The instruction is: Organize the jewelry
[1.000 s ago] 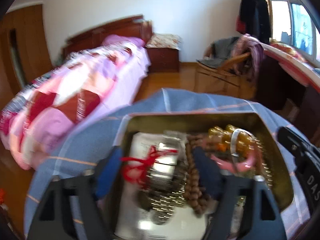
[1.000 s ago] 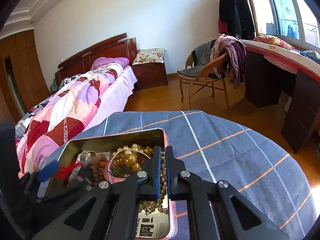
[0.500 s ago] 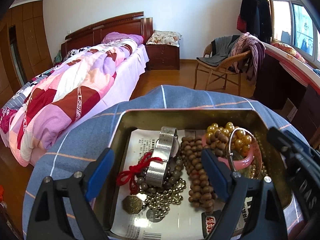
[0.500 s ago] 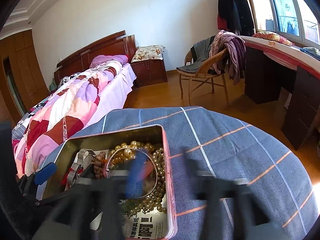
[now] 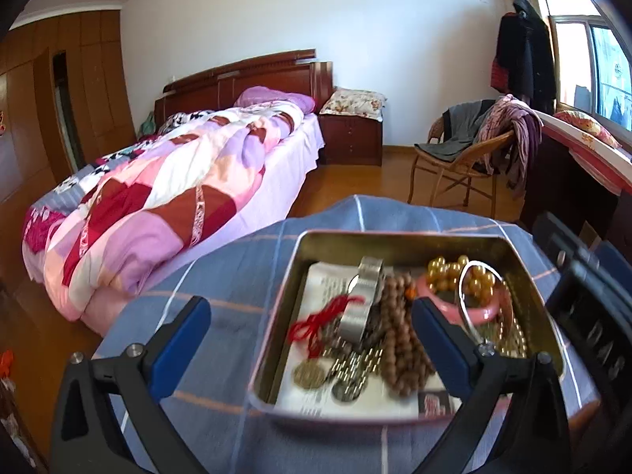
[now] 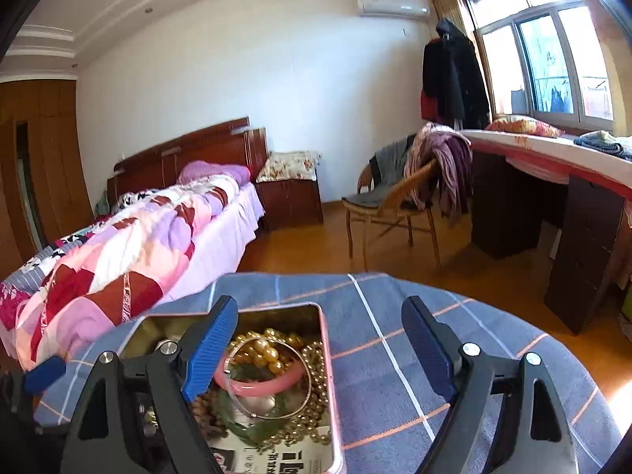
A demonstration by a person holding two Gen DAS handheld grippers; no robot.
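Note:
An open metal tin (image 5: 395, 237) sits on the blue plaid tablecloth (image 5: 221, 276). It holds a silver watch band (image 5: 361, 304), brown wooden beads (image 5: 399, 339), a red cord (image 5: 316, 324), gold pearls (image 5: 446, 268) and a pink bangle (image 5: 480, 316). My left gripper (image 5: 306, 316) hovers over the tin's left rim, jaws opening wide, nothing between the pads. My right gripper (image 6: 318, 312) hangs above the tin's right rim (image 6: 328, 355), jaws also opening and empty. Below it lie the pink bangle (image 6: 260, 385), a silver bangle (image 6: 272, 416) and the pearls (image 6: 264, 349).
The round table's far edge drops to a wooden floor. Beyond stand a bed with a patchwork quilt (image 5: 177, 197), a nightstand (image 5: 351, 138), a wicker chair draped in clothes (image 6: 399, 205) and a long dark desk (image 6: 553, 197) under the window.
The right gripper went from shut to wide open and rose. The left gripper spread wider and drew back up out of the tin, which now sits further right in its view.

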